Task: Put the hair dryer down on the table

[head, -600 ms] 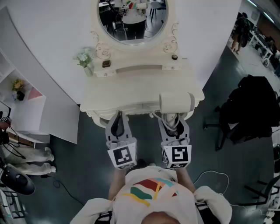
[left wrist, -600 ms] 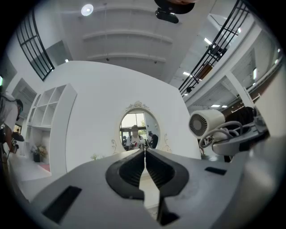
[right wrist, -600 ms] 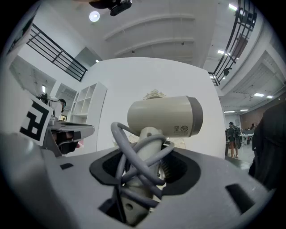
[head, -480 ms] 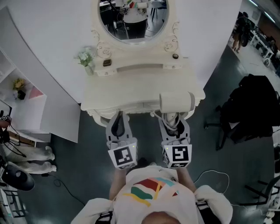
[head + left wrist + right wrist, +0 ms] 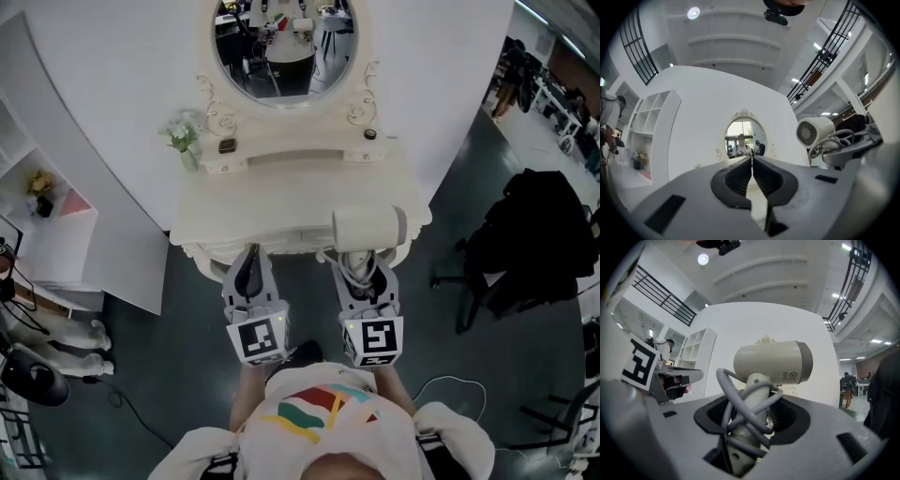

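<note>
Desk (image 5: 272, 202): cream, top open leftward.
Hair dryer (image 5: 368, 228): over near right edge; barrel left-right, handle nearward.
Right tongs (image 5: 361, 270): grasping handle.
Left tongs (image 5: 248, 272): clenched, empty.

place: open-plan lab hall | cues: staged vanity table (image 5: 267, 199), oval mirror (image 5: 281, 47), mezzanine railings (image 5: 818, 61)

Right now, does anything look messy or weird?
Yes: the hair dryer's grey cord is looped in a messy tangle round its handle, clamped inside the right tool. Nothing else stands out.
</note>
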Available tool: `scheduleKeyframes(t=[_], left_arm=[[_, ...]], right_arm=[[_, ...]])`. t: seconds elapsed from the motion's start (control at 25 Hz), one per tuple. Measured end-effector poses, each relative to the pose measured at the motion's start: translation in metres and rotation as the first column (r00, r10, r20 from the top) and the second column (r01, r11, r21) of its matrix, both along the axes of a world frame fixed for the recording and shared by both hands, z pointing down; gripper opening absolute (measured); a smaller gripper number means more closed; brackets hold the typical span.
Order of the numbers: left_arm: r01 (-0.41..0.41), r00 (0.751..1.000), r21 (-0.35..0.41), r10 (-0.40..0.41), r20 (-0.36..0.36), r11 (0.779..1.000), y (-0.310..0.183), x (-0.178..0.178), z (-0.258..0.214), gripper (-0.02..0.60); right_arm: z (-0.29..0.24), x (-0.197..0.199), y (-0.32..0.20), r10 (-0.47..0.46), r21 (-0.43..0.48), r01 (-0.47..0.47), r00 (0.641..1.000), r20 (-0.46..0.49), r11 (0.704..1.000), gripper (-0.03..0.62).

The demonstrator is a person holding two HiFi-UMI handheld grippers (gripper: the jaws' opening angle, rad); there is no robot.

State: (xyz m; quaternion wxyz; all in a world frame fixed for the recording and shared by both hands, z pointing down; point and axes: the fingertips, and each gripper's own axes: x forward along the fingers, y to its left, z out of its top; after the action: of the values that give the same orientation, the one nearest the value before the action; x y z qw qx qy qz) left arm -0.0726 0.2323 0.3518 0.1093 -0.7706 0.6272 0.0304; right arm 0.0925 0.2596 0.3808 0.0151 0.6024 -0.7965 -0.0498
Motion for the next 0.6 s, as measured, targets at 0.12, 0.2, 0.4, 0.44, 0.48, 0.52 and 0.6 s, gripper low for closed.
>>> scheduleKeyframes(t=[0.12,0.2,0.4,0.44,0.48,0.52,0.6], left_arm=[[-0.013,1.000,-0.005,0.013,0.003,1.000,-0.004,0.003,0.006,0.009],[-0.018,1.000,-0.009,0.018,0.006,1.000,-0.005,0.006,0.007,0.011],[-0.037,0.999,0.003,0.037,0.013,0.999,-0.010,0.015,0.005,0.011],[-0.042,0.999,0.006,0.042,0.014,0.999,-0.013,0.016,0.005,0.011],[-0.046,0.999,0.009,0.046,0.013,0.999,-0.017,0.018,0.005,0.009],[-0.051,0.999,0.011,0.051,0.010,0.999,-0.021,0.019,0.005,0.011],[-0.060,0.998,0.010,0.060,0.001,0.998,-0.030,0.022,0.004,0.011]], right_arm=[[0.001,0.004,0.003,0.012,0.002,-0.012,1.000,-0.003,1.000,0.215],[0.002,0.007,0.004,0.020,-0.003,-0.020,1.000,-0.008,1.000,0.215],[0.006,0.013,0.001,0.029,-0.021,-0.029,1.000,0.002,0.999,0.215],[0.008,0.013,-0.001,0.031,-0.024,-0.032,0.999,-0.004,0.999,0.215],[0.010,0.013,-0.003,0.033,-0.026,-0.033,0.999,-0.010,0.999,0.215],[0.010,0.013,-0.006,0.032,-0.027,-0.033,0.999,-0.015,0.999,0.215],[0.007,0.011,-0.012,0.026,-0.017,-0.026,1.000,-0.015,1.000,0.215]])
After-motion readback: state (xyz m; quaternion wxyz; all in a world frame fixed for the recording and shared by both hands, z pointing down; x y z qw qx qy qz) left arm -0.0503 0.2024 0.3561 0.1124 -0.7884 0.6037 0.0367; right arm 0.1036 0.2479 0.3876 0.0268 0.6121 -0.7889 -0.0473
